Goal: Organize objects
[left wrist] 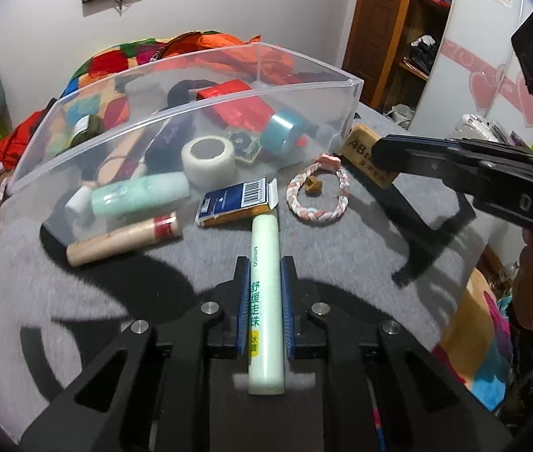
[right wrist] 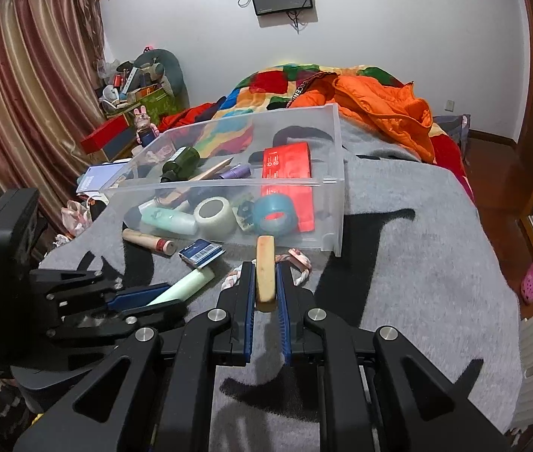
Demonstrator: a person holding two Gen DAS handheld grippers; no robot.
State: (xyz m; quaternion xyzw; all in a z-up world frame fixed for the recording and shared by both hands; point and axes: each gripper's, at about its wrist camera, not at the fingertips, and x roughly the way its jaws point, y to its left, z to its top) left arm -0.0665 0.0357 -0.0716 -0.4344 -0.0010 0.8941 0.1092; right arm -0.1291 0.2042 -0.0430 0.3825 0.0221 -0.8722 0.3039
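Observation:
A pale green tube point(left wrist: 265, 241) lies lengthwise between the blue pads of my left gripper point(left wrist: 265, 263), which is shut on it just above the grey blanket. The right wrist view shows that same tube point(right wrist: 187, 284) in the left gripper point(right wrist: 161, 297) at lower left. My right gripper point(right wrist: 265, 269) is shut on a tan 4B eraser point(right wrist: 265, 260), held on edge in front of the clear plastic bin point(right wrist: 229, 184). From the left wrist, the eraser point(left wrist: 360, 143) and right gripper point(left wrist: 383, 150) are at the bin's point(left wrist: 206, 101) right corner.
Tape rolls point(left wrist: 208, 158), a red box point(left wrist: 240, 109), a mint bottle point(left wrist: 138, 194) and a dark green bottle point(right wrist: 181, 162) lie in the bin. On the blanket point(right wrist: 417, 263) before it are a beige tube point(left wrist: 123, 239), a blue box point(left wrist: 236, 203) and a braided ring point(left wrist: 319, 192).

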